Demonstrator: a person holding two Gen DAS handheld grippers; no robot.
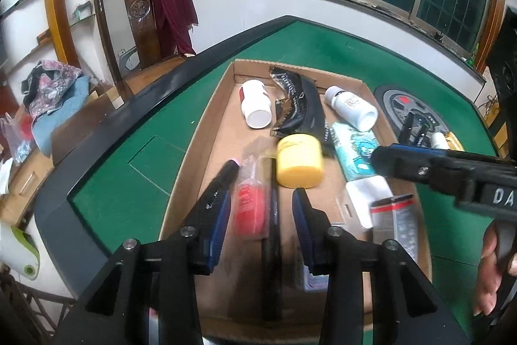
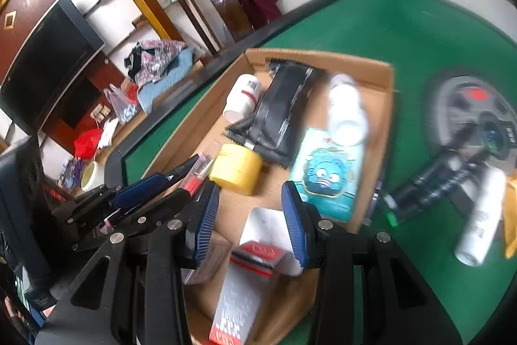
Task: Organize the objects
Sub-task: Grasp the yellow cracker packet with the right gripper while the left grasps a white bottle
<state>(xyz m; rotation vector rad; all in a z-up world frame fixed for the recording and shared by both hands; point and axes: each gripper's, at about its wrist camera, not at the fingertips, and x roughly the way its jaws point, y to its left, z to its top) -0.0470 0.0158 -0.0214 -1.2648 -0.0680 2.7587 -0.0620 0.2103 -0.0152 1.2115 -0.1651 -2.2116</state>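
A shallow cardboard box point(image 1: 200, 125) lies on the green table. It holds a yellow jar point(image 1: 300, 160), two white bottles point(image 1: 255, 102) point(image 1: 350, 107), a black pouch point(image 1: 297, 105), a teal packet point(image 1: 352, 151) and a silver-and-red carton point(image 1: 394, 222). My left gripper point(image 1: 263, 193) hovers over the box's near end with its jaws apart. A blurred clear packet with a red label point(image 1: 250, 206) and a black pen point(image 1: 269, 231) show between the fingers, and neither pad presses on them. My right gripper point(image 2: 248, 225) is open and empty above a white pack point(image 2: 265, 225) and the carton point(image 2: 239, 296).
Right of the box on the felt lie a round grey disc point(image 2: 468, 105), a black device point(image 2: 436, 183) and a white spray bottle point(image 2: 481, 215). A wooden chair with a maroon cloth point(image 1: 174, 8) stands beyond the table's black rim. A hand point(image 1: 491, 274) holds the right gripper.
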